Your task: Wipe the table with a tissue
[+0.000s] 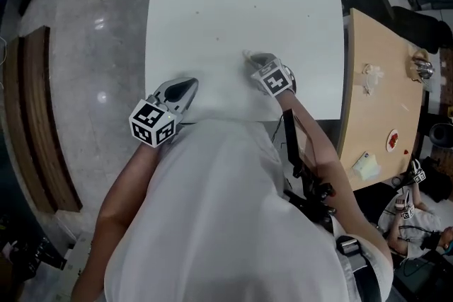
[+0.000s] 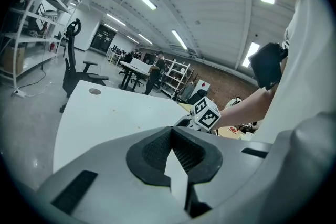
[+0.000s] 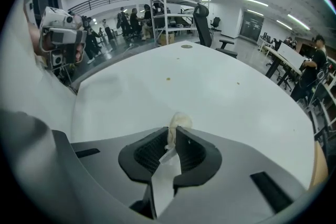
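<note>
Crumpled white tissue [image 3: 177, 122] is pinched in the right gripper [image 3: 172, 136]; the left gripper [image 2: 170, 136] is closed, empty. The white table [image 3: 210, 97] has brown specks [image 3: 168, 79], so I'd say wiping's mostly ahead.

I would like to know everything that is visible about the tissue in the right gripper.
The tissue is a small, off-white, crumpled wad that looks like soft paper. The right gripper is shut on it: its black ribbed fingers pinch the lower part, and a rounded tuft sticks out past their tips. It is held low over the white table; whether it touches the surface cannot be told.
</note>
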A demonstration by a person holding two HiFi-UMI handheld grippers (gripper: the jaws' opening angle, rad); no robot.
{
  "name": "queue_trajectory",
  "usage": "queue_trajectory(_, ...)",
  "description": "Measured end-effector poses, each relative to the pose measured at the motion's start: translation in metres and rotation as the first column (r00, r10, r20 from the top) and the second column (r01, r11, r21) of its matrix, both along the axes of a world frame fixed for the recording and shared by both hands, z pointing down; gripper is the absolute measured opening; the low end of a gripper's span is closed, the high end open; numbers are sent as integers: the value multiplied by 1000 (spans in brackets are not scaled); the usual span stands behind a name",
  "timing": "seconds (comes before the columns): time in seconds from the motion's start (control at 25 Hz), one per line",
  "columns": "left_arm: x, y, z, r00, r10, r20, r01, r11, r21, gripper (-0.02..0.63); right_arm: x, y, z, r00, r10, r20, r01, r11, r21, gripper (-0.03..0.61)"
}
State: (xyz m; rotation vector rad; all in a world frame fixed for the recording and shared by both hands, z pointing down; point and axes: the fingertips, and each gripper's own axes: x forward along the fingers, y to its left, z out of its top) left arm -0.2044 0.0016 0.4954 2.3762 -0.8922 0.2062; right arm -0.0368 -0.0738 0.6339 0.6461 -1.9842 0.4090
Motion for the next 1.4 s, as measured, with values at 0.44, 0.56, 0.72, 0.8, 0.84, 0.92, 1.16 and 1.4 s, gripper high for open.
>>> queue_trajectory(0.44,-20,3,5,1000,21,-2,-21,1000,8,6,-15,0,-27,860,356,365,-330,934,-135,49)
queue_trajectory(0.56,-26,6,6,1000,4,-8,-4,1000,8,6,-26,-6,-25,855,364,368,-333,931,-147,51)
queue_trajectory(0.72,-37,8,8,999,-36,-13,36,999,4,6,-46,-16,-20,874,324,363,-286,946,-155,51)
queue_trajectory(0.8,-45,8,10,998,-60,-13,60,998,0,6,-52,-25,-18,897,281,343,-251,959,-129,51)
queue_trajectory(0.84,-49,9,11,997,-70,-12,70,998,-3,6,-52,-30,-17,908,263,326,-239,965,-111,51)
queue_trajectory(0.92,-57,9,13,996,-88,-11,88,996,-8,6,-53,-42,-15,926,239,291,-225,971,-80,51)
queue_trajectory(1.16,-87,11,15,991,-137,0,137,990,-25,6,-65,-72,-14,960,179,217,-180,984,-17,51)
queue_trajectory(1.4,-87,3,21,986,-166,8,167,985,-43,6,-65,-95,-7,990,64,129,-70,996,49,51)
